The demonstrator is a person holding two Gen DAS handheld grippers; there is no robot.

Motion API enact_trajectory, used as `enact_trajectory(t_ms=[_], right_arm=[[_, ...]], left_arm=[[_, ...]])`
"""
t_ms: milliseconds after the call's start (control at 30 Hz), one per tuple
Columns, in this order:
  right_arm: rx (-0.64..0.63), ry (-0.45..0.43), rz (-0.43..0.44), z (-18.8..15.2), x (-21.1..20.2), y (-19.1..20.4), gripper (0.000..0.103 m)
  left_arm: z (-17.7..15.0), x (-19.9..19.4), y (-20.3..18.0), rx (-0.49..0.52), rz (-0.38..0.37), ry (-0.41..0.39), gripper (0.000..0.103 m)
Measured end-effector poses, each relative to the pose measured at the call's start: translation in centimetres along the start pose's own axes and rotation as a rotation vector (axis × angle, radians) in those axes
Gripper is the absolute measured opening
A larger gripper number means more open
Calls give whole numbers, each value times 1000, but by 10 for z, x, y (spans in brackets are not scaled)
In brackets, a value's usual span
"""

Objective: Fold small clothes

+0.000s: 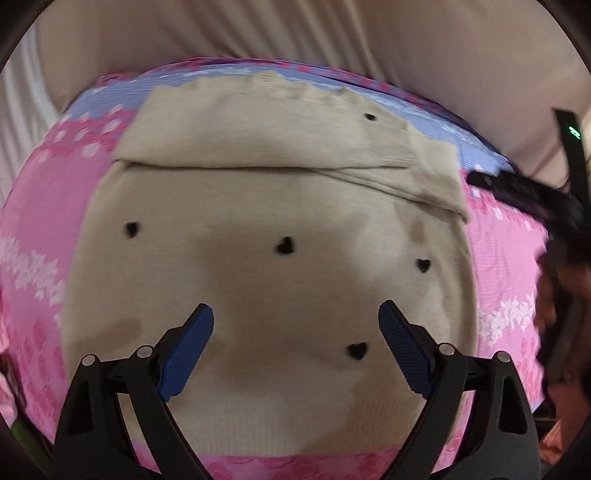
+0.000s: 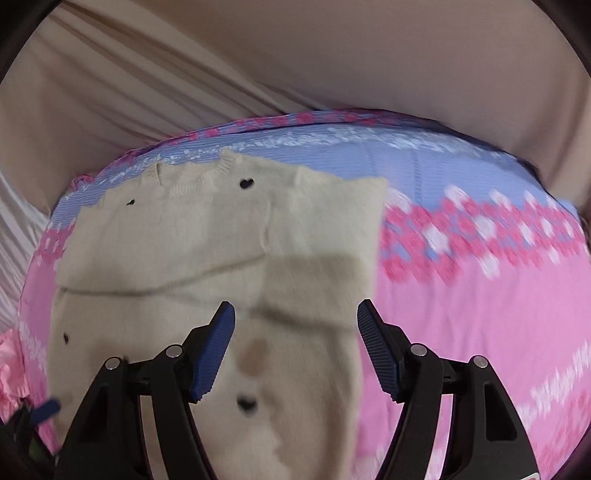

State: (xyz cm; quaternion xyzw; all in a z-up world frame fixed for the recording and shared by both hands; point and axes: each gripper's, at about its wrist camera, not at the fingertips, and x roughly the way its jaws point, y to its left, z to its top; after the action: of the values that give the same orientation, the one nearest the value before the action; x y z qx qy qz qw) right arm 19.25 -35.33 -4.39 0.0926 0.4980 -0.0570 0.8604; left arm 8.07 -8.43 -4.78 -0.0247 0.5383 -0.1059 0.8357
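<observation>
Pink-and-blue floral bedsheet (image 1: 48, 206) (image 2: 480, 295) spread under everything, beige curtain (image 1: 295, 33) beyond its far edge. Beige sweater (image 1: 258, 229) (image 2: 177, 240) with black hearts lies flat on bedsheet, sleeves folded across chest. Left tongs (image 1: 295, 325) wide open above sweater's lower body, holding nothing. Right tongs (image 2: 295, 325) wide open over sweater's right edge, empty.

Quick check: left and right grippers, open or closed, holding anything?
Left gripper: jaws open, holding nothing, above the beige sweater.
Right gripper: jaws open, holding nothing, above the sweater's folded sleeve.
</observation>
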Motion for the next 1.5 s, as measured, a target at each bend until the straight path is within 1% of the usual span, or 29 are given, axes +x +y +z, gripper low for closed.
enact_trajectory(t_ms=[100, 133, 200, 233, 267, 300, 333, 367, 433, 500, 567, 600, 633, 667, 700, 733, 767, 800, 833, 867, 900, 1000, 1033, 1067, 1167, 1267, 1333, 1400, 1500], right_arm=[[10, 27, -18, 33, 49, 9, 67], [16, 37, -30, 38, 61, 11, 67], [56, 91, -33, 45, 89, 13, 66], [73, 110, -20, 45, 98, 15, 54], [85, 120, 14, 45, 103, 18, 18], [84, 130, 60, 44, 106, 23, 5], [68, 128, 66, 45, 104, 31, 7], [47, 100, 60, 46, 97, 37, 6], [28, 4, 71, 54, 67, 41, 5], [55, -82, 82, 59, 33, 31, 5], [68, -138, 45, 56, 11, 17, 5], [47, -142, -10, 51, 11, 10, 6], [24, -125, -53, 46, 19, 4, 9], [5, -68, -79, 39, 38, -2, 14], [12, 40, -81, 31, 62, -12, 12], [44, 97, -84, 25, 72, -21, 8], [91, 87, -66, 21, 68, -30, 9], [145, 39, -42, 17, 55, -40, 11], [187, 6, -36, 13, 43, -48, 21], [214, -5, -38, 8, 35, -56, 33], [229, -6, -39, 3, 31, -62, 34], [231, 49, -43, -12, 31, -77, 34], [226, 64, -45, -18, 32, -81, 36], [224, 76, -40, -26, 31, -84, 43], [218, 105, -25, -42, 37, -83, 45], [183, 125, -14, -52, 46, -72, 46], [151, 139, -13, -57, 51, -65, 46], [118, 146, -26, -58, 57, -57, 46], [83, 130, -41, -53, 64, -48, 46]], left_arm=[[-6, -13, 18, -19, 68, -32, 89], [-9, -18, 25, -28, 98, -48, 89], [-11, -21, 35, -51, 120, -54, 90], [-12, -22, 40, -66, 127, -50, 90], [-14, -22, 44, -83, 131, -48, 90], [-15, -21, 49, -102, 131, -45, 90], [-15, -20, 54, -118, 137, -42, 90], [-16, -20, 57, -130, 141, -40, 90], [-13, -17, 63, -150, 133, -34, 90], [-8, -17, 65, -153, 123, -44, 90], [-3, -16, 61, -133, 112, -56, 90], [0, -14, 59, -121, 107, -56, 89], [2, -12, 56, -110, 102, -56, 90], [5, -9, 53, -102, 97, -54, 89], [7, -6, 49, -92, 86, -47, 90], [10, -3, 46, -84, 80, -38, 90], [12, -1, 43, -75, 75, -32, 90], [13, -1, 38, -65, 67, -36, 90], [14, 0, 35, -58, 64, -41, 90], [15, 1, 32, -54, 60, -39, 90], [16, 5, 28, -45, 51, -29, 90], [21, 12, 22, -38, 35, -14, 90], [23, 14, 21, -40, 31, -15, 90], [27, 15, 20, -47, 28, -19, 90], [36, 22, 29, -85, 33, -26, 90], [51, 30, 55, -148, 84, -40, 90], [62, 43, 80, -187, 143, -39, 90], [72, 59, 105, -204, 204, -25, 90], [87, 75, 134, -210, 250, -32, 88]])
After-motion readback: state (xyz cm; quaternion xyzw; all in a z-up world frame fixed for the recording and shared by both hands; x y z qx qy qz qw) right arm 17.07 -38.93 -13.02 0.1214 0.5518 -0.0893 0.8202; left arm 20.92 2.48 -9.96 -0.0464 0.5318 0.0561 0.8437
